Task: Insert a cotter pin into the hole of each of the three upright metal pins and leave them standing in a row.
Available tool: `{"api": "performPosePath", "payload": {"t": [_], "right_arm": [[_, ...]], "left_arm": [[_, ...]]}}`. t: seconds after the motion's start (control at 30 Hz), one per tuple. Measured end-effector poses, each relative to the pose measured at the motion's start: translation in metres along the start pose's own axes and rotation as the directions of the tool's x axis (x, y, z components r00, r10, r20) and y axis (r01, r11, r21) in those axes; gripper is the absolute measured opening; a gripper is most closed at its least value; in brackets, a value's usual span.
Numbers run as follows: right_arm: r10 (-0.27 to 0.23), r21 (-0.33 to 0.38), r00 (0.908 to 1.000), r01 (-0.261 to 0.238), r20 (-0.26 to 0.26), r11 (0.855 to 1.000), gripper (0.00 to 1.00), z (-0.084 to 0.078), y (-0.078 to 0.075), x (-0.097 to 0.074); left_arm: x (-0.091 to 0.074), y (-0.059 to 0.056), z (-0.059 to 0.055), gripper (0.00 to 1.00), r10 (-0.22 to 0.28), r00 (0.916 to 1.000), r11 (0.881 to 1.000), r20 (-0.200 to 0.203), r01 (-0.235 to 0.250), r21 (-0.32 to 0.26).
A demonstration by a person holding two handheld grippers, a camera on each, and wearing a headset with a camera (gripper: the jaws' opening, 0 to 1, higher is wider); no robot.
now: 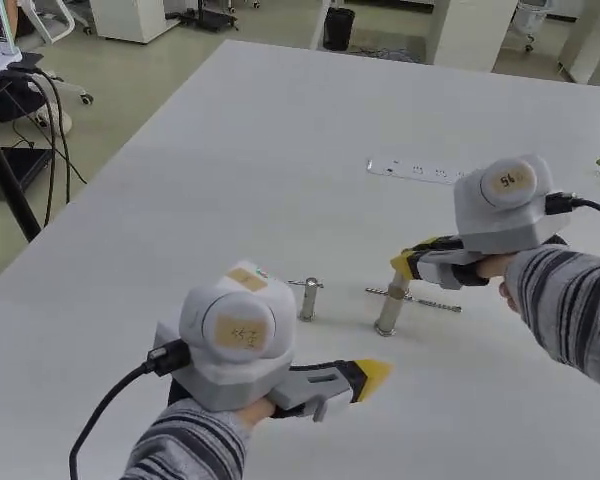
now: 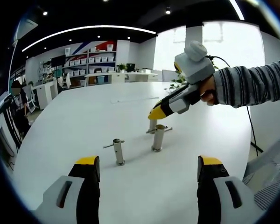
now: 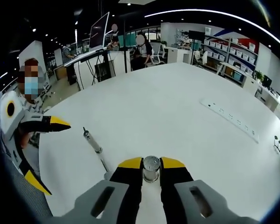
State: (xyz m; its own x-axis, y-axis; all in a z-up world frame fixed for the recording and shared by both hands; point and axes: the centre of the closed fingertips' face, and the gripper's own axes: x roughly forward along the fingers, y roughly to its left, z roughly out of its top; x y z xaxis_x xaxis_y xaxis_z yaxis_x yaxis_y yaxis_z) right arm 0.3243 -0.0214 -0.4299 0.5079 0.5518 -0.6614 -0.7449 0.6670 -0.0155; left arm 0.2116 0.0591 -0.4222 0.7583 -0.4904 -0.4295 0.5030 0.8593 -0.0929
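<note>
White table (image 1: 230, 180): matt and pale, mostly bare; a power strip (image 1: 415, 170) lies flat towards the far side
Room: open-plan office with ceiling strip lights on; shelves of boxes (image 2: 91, 60) on the far wall in the left gripper view; desks, a monitor (image 3: 99, 30) and seated people in the right gripper view; cables hang by a desk leg at the left edge of the head view
Near pin (image 1: 308, 299): metal, standing on its base, long axis vertical
Cotter pin (image 1: 296, 284): crosswise through the head of the near pin, roughly level, with its longer end sticking out to the left in the head view
Held pin (image 1: 388, 312): metal, upright with its base on the table, to the right of the near pin and apart from it; long axis vertical; its round top faces the right gripper's camera
Lying piece (image 1: 420, 300): slim metal rod flat on the table just behind the held pin; long axis runs left to right in the head view; cannot tell whether it is the third pin or a cotter pin
Right gripper (image 3: 151, 164): jaws closed onto the head of the held pin, one yellow-tipped finger on each side
Left gripper (image 2: 149, 162): jaws spread wide with nothing between them; held above the near part of the table, aimed at the pins, clear of the near pin
</note>
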Motion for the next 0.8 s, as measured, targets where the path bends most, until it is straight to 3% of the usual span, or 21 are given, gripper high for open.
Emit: {"api": "performPosePath", "payload": {"t": [0.37,0.8], "right_arm": [[-0.034,0.011,0.9993,0.035,-0.016,0.999,0.08,-0.027,-0.003,-0.034],[-0.038,-0.017,0.9991,0.038,-0.021,0.999,0.08,-0.037,0.013,-0.050]], "left_arm": [[0.001,-0.002,0.001,0.85,-0.005,1.0000,1.000,-0.001,0.005,0.008],[0.000,-0.003,0.003,0.85,-0.002,1.0000,1.000,0.004,0.002,0.016]]}}
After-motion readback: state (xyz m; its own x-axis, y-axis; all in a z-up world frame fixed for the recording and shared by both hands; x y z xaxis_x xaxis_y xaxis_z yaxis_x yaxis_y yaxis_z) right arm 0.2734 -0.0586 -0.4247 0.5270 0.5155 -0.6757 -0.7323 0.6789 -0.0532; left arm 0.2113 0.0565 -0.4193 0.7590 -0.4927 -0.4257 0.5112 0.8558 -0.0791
